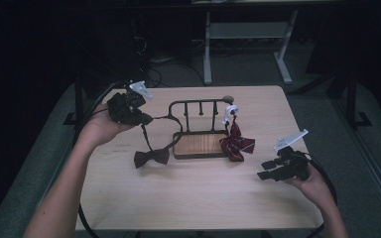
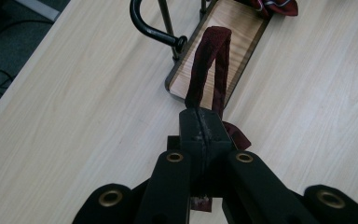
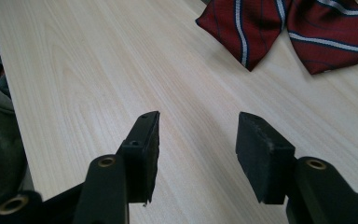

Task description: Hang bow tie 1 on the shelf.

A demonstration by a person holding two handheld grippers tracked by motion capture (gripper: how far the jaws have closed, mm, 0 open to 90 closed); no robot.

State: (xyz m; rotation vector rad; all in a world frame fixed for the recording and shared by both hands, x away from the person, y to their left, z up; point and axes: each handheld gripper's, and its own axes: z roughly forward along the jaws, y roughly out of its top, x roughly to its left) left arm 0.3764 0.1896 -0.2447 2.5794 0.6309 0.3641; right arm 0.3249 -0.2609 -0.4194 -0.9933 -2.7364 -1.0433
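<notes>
Left gripper view: the dark maroon fabric strap (image 2: 208,70) of the plain dark bow tie (image 1: 151,157) is clamped in the left gripper's (image 2: 200,126) jaws above the pale wooden table (image 2: 74,116); the right gripper's (image 3: 196,140) jaws are held apart near the red striped bow tie (image 3: 289,32).

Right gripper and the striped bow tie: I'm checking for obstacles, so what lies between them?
Bare table. In the right gripper view, only light wood separates the open right gripper from the striped bow tie.

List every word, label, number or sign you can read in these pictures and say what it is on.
None: no text can be read in any view.
The wooden table, the rack with its wooden base, the dark bow tie and the striped bow tie carry no lettering.
The white tag hanging on the rack is too small to tell whether it bears print.
</notes>
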